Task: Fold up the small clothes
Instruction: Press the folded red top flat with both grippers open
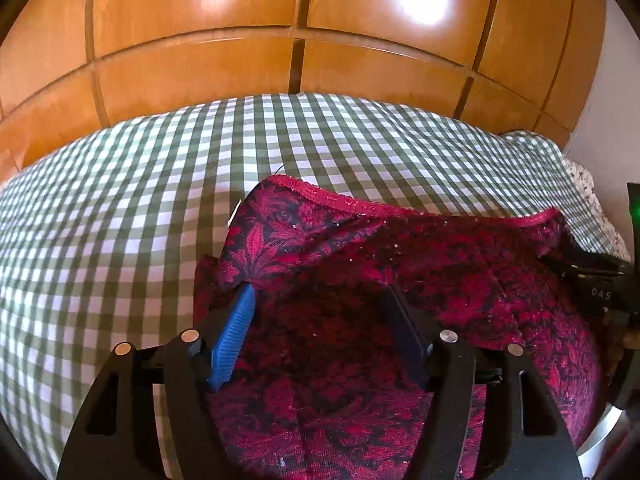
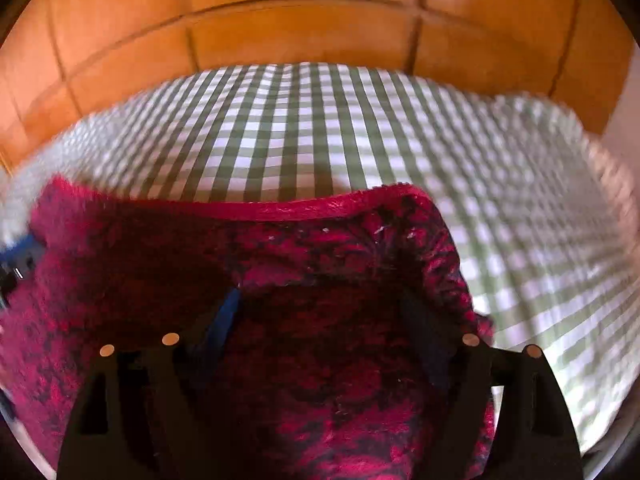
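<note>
Hidden: from my left wrist view the near part of the red patterned garment (image 1: 360, 280) runs under the gripper frame and out of the bottom of the picture, so I cannot see its near edge. My right wrist view is smeared with blur, and the checks of the checked bedcover (image 2: 320, 128) dissolve towards the right.
Cut off: the right gripper (image 1: 592, 276) shows in the left view only as a dark piece at the right edge.
Garment place: it lies on the green and white checked bedcover (image 1: 120, 220), on the near side, with the wooden wardrobe (image 1: 200, 40) beyond the far edge of the bed.
Garment axis: its bound red hem (image 1: 400, 210) runs left to right across the far side; I take the long axis as left-right, though the ends are not both clear.
Left gripper (image 1: 320, 300): jaws spread wide, blue pad (image 1: 234, 336) on the left, cloth lying between the fingers, nothing pinched.
Right gripper (image 2: 320, 308): jaws likewise wide apart over the cloth, released, the fabric loose between them.
</note>
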Available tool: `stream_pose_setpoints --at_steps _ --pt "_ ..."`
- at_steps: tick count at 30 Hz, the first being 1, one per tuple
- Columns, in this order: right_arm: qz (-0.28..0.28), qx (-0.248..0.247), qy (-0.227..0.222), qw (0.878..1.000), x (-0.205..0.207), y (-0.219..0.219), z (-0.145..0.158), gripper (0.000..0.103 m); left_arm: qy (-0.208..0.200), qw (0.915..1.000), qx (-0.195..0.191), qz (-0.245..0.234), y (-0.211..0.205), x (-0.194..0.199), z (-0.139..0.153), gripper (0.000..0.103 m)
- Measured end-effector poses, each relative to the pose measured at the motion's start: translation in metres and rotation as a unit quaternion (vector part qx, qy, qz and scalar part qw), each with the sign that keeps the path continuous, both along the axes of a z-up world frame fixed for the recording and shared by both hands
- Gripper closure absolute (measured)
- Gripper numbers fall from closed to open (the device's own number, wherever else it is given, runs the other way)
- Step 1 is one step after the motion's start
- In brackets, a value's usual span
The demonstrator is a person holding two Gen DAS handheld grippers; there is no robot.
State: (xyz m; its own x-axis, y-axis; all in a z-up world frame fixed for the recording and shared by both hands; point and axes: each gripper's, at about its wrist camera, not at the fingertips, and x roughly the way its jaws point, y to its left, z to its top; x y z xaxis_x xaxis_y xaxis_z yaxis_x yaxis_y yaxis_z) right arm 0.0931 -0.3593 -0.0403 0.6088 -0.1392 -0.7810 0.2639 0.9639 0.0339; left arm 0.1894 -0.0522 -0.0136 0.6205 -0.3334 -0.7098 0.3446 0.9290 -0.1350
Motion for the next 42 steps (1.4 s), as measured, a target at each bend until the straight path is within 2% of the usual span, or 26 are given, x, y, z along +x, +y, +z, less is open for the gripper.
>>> stream_pose_setpoints --at_steps 6,11,13,21,24,29,35,37,42 --pt "-0.002 -0.002 -0.019 1.0 -0.002 0.002 -0.004 0.022 -0.009 0.9999 -0.008 0.007 -0.001 -0.003 0.002 0.036" --pt "-0.002 -0.002 -0.029 1.0 -0.004 0.001 -0.003 0.022 -0.037 0.9989 -0.01 0.025 0.0 -0.026 0.017 0.036" --pt "-0.002 -0.002 -0.032 0.999 -0.004 0.001 -0.002 0.022 -0.045 0.9985 -0.015 0.028 0.002 -0.035 0.023 0.033" --pt "-0.003 -0.012 -0.043 0.999 -0.009 0.006 0.0 0.021 -0.063 0.997 -0.015 0.041 0.011 -0.065 0.036 0.03" --pt "-0.003 -0.015 -0.046 0.999 -0.011 0.008 0.001 0.021 -0.067 0.9966 -0.016 0.045 0.013 -0.074 0.038 0.025" --pt "-0.003 -0.011 -0.053 0.999 -0.017 0.009 0.004 0.019 -0.069 0.9966 -0.015 0.044 0.015 -0.089 0.04 0.025" --pt "0.001 -0.009 -0.056 0.998 -0.031 0.015 0.011 0.011 -0.066 0.9972 -0.001 0.036 0.012 -0.104 0.035 0.025" --pt "0.005 -0.005 -0.057 0.998 -0.041 0.015 0.015 0.006 -0.06 0.9976 0.002 0.035 0.012 -0.107 0.031 0.025" --pt "0.015 -0.007 -0.07 0.997 -0.078 0.012 0.029 0.003 -0.063 0.9973 0.009 0.035 0.011 -0.114 0.028 0.025"
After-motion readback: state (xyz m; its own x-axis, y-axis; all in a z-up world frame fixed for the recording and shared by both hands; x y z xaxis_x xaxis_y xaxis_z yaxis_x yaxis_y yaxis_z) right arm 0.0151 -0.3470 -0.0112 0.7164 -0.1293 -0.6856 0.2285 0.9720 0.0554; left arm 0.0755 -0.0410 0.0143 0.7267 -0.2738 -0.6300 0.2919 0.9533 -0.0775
